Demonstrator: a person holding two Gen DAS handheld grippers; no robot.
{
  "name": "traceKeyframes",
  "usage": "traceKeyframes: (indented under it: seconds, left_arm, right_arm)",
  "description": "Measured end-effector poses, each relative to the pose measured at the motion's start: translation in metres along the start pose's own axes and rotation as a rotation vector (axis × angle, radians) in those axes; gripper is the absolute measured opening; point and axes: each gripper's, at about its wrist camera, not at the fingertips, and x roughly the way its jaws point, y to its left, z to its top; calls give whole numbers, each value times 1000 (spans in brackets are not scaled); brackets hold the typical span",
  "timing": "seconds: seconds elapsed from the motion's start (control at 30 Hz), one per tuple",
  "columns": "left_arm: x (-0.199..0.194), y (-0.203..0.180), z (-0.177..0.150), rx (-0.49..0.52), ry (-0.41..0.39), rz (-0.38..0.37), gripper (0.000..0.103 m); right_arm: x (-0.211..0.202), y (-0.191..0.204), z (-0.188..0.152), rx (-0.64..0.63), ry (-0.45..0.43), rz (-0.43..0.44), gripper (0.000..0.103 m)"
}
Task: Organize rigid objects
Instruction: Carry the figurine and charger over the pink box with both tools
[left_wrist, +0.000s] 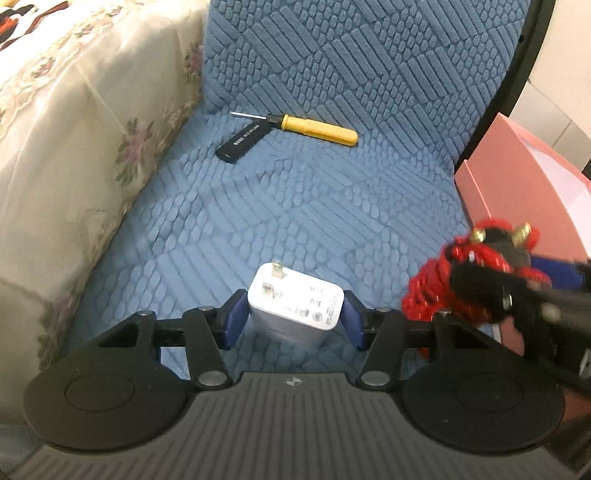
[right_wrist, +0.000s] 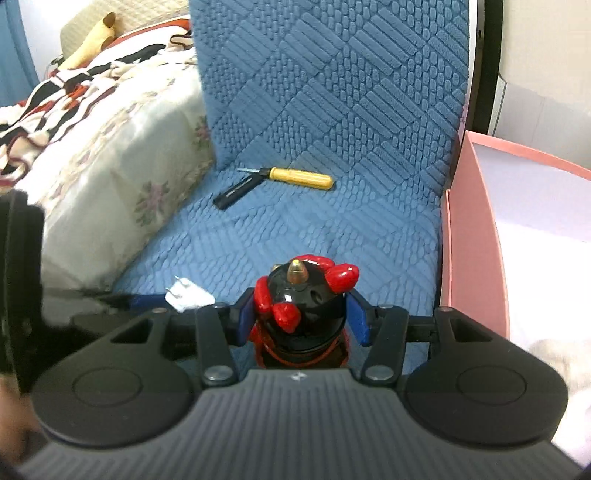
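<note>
My left gripper (left_wrist: 293, 319) is shut on a white plug-in charger (left_wrist: 295, 306), prongs pointing up, above the blue chair seat (left_wrist: 295, 206). My right gripper (right_wrist: 300, 314) is shut on a black and red horned figurine (right_wrist: 301, 306); it also shows blurred at the right of the left wrist view (left_wrist: 487, 269). The charger's prongs (right_wrist: 184, 293) show at the left of the right wrist view. A yellow-handled screwdriver (left_wrist: 314, 125) and a black stick-shaped device (left_wrist: 243, 142) lie at the back of the seat, touching.
An open pink box (right_wrist: 476, 236) stands right of the chair, its white inside showing. A floral bed cover (left_wrist: 74, 147) rises at the left of the seat. The chair's blue backrest (right_wrist: 332, 74) stands behind the screwdriver (right_wrist: 299, 177) and the black device (right_wrist: 234, 192).
</note>
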Motion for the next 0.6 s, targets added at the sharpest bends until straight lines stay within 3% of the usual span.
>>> traceKeyframes:
  seconds: [0.6]
  left_arm:
    - [-21, 8, -23, -118, 28, -51, 63]
  right_arm:
    - [-4, 6, -39, -77, 67, 4, 55]
